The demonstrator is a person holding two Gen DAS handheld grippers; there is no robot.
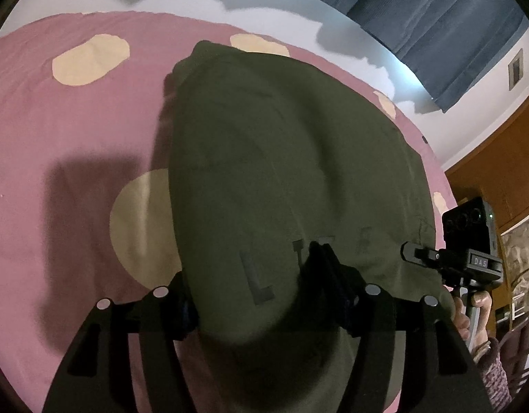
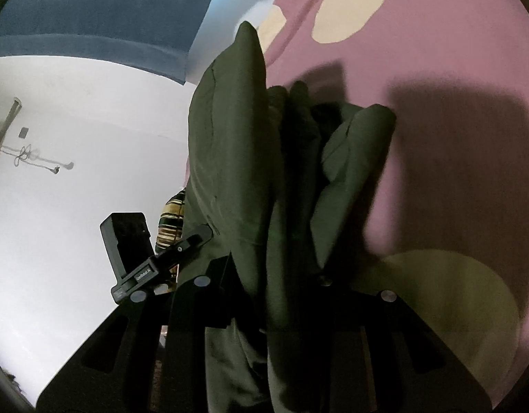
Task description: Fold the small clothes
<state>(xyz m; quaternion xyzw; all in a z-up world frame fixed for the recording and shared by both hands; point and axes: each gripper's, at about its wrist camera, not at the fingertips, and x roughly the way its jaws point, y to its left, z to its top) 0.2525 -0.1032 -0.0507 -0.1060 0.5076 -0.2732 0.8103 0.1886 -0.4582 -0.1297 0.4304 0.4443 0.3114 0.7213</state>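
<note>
Left wrist view: olive-green garment [image 1: 281, 172] hangs lifted above a pink bedsheet [image 1: 75, 130] with cream spots. Left gripper [image 1: 261, 296] has its jaws pinching a thick bunch of the garment's near edge, dark printed letters just beyond them. Right gripper [image 1: 410, 253] appears at the garment's right edge, held by a hand [image 1: 471, 313] in a knitted sleeve.

Right wrist view: right gripper [image 2: 274, 275] jaws set narrow, clamped on gathered folds of the garment [image 2: 230, 155], which rise in vertical pleats. Left gripper [image 2: 195, 237] grips the cloth's far edge. Blue curtain [image 2: 92, 17] and white wall behind.
</note>
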